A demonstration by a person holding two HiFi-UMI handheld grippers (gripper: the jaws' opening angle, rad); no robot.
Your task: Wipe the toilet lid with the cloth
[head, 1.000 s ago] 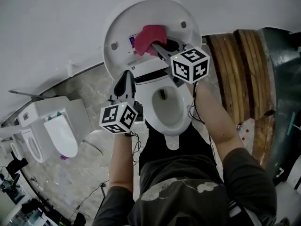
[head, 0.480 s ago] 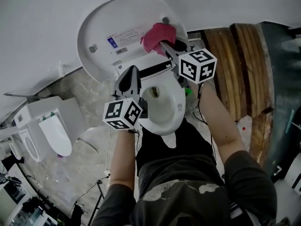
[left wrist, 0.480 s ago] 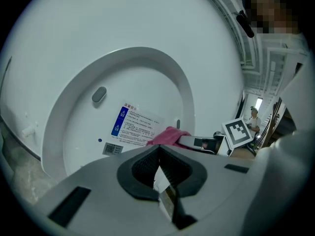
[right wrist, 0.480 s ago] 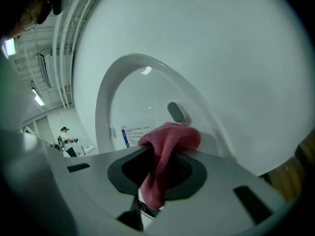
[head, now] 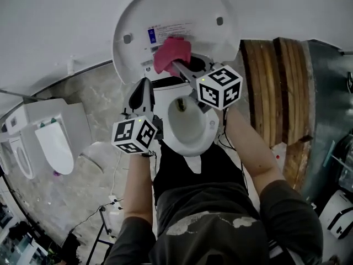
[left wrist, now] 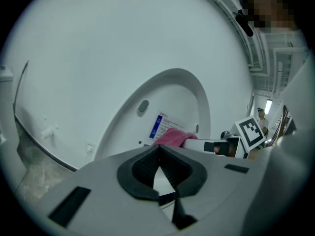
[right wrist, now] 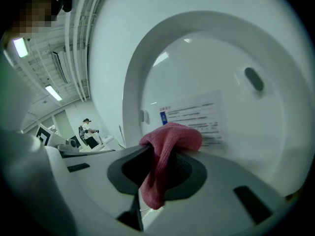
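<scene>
The right tool pinches a pink cloth. The fabric bunches over the jaw tips and one fold hangs down between the pads. Straight ahead of this tool I see the toilet lid, raised upright with its glossy white inner face toward me and catching pale reflections. The cloth sits at the lower part of that face, just under a printed label with a blue patch. I cannot tell whether fabric and lid are actually touching. A grey oval bumper lies above and to the right of the tool.

The left tool has its jaws pressed together with nothing between them. It is held to the left of the right tool and a little lower, and it points toward the lid's lower rim without reaching it. The right tool's marker cube shows off to its right.

Beneath both tools the toilet bowl stands open. A plain white wall rises behind the lid. The floor to the left of the left tool is grey mottled stone, and a second toilet stands on it farther left. To the right of the right tool I see upright wooden planks. Far off to the left of the right tool, under strip ceiling lights, a person stands.
</scene>
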